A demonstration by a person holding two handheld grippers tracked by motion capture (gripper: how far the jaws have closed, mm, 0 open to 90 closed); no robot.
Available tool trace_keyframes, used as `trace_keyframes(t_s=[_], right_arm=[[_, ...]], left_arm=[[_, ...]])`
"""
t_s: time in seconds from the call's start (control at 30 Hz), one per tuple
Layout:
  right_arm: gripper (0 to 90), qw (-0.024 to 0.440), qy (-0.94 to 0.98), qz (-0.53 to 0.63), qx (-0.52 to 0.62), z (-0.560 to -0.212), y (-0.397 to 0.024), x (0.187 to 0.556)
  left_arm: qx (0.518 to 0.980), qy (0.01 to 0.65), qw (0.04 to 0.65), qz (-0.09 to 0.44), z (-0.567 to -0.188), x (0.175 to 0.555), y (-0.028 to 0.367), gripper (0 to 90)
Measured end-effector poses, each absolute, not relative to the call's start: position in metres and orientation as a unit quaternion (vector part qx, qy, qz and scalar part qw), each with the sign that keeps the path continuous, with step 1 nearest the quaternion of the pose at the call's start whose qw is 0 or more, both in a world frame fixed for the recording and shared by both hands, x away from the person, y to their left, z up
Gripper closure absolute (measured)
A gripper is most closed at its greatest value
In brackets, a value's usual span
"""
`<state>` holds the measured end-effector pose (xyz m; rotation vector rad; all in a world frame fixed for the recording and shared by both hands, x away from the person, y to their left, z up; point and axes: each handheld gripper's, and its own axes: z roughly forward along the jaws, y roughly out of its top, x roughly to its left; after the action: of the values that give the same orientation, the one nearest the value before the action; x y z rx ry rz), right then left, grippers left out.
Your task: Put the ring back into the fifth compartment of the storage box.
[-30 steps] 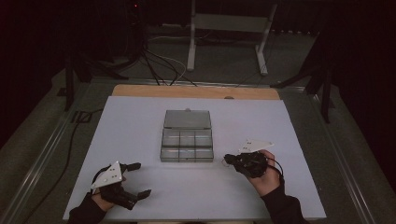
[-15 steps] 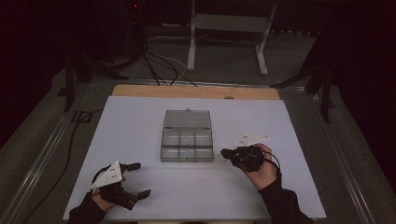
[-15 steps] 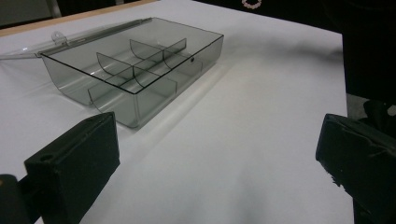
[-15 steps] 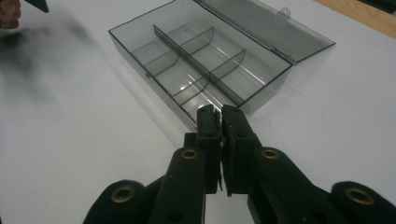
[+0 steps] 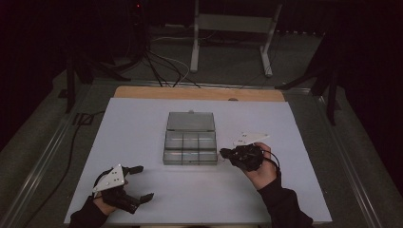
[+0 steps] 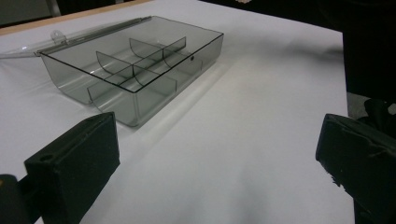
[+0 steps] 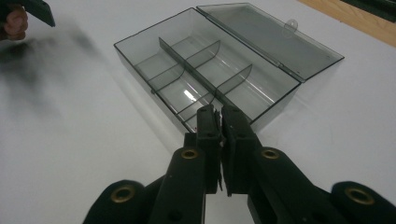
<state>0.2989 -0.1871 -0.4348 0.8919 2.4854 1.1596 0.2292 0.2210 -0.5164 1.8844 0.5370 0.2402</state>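
A clear smoky plastic compartment box (image 5: 190, 147) sits mid-table with its lid (image 5: 191, 121) folded flat behind it, and its compartments look empty. My right gripper (image 5: 223, 153) hovers just off the box's right front corner, pointing left at it, jaws shut with nothing between them. In the right gripper view the shut fingertips (image 7: 220, 116) meet just before the box (image 7: 205, 70) and its lid (image 7: 275, 37). My left gripper (image 5: 142, 182) rests near the front left of the table, jaws wide open and empty. In the left gripper view the gripper (image 6: 215, 158) faces the box (image 6: 135, 65).
The white tabletop (image 5: 142, 118) ends in a wooden strip (image 5: 199, 93) at the back. Cables (image 5: 157, 61) and a metal stand (image 5: 233, 23) lie on the dark floor beyond. In the right gripper view the left hand (image 7: 16, 18) shows at the top left.
My right gripper has moved left toward the box's right front corner and lifted slightly. The left gripper and the box have stayed where they were.
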Motion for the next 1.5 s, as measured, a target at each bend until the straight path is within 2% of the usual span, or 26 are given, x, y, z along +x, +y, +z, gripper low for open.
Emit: trace_keyframes(t_s=[1.5], right_arm=[[86.5,0.125,0.858,0.409,0.285,-0.425,-0.137,0.334]], left_arm=[[0.797,0.225,0.552,0.102,-0.516,0.229,0.222,1.0]])
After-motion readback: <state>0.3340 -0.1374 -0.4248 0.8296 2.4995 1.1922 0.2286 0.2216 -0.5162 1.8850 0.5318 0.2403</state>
